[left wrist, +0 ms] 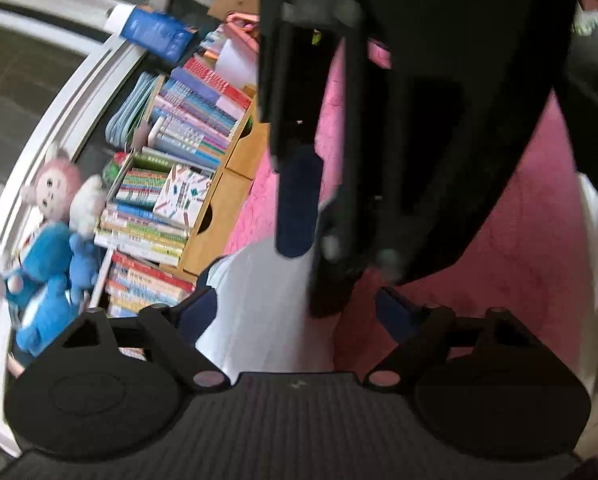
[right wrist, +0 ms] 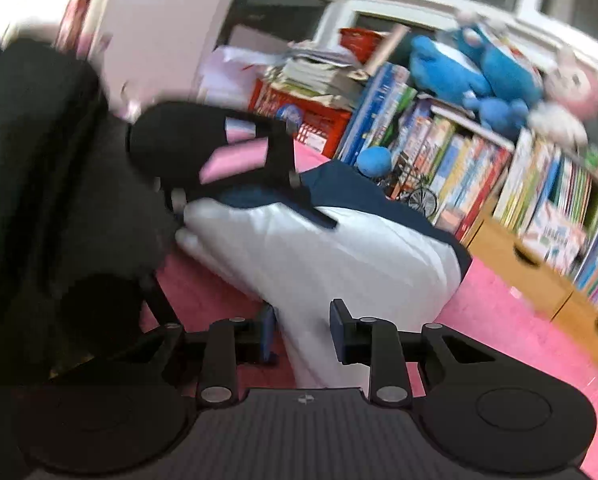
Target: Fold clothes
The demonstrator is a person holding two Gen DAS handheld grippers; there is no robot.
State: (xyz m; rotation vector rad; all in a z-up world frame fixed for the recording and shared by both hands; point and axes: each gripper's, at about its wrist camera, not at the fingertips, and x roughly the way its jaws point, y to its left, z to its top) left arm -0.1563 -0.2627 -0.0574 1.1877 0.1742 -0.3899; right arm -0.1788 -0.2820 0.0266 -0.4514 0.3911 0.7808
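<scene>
**Two Grippers Over a White Shirt**

The pictures are too blurry to read any words on the books.

The left gripper has its fingers spread wide and holds nothing. The right gripper is open too, with the white and navy shirt lying between its fingers; I cannot tell if they touch it. The shirt lies on the pink mat.

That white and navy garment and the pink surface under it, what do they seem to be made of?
The white and navy garment looks like smooth, thin woven fabric: it bunches in soft folds with a faint sheen. The pink surface looks like matte bedding cloth, though motion blur leaves that open.
</scene>
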